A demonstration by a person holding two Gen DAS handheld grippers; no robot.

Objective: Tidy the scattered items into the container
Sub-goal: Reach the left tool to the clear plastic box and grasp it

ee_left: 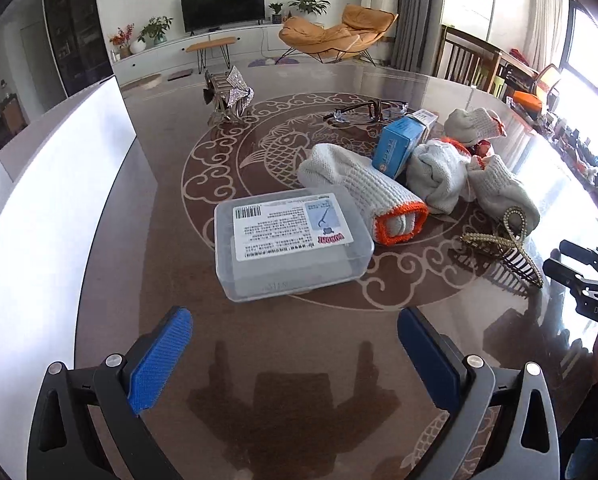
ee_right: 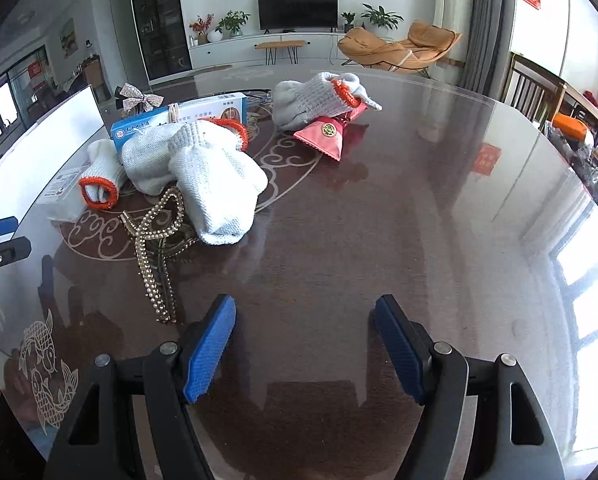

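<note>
While open, hair clip (ee_right: 159, 248) left of R claw (ee_right: 305, 346).

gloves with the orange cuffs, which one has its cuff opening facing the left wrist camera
The rolled glove lying against the clear plastic box: its orange cuff ring gapes open toward the camera, while the other gloves lie bunched further right and behind.
</note>
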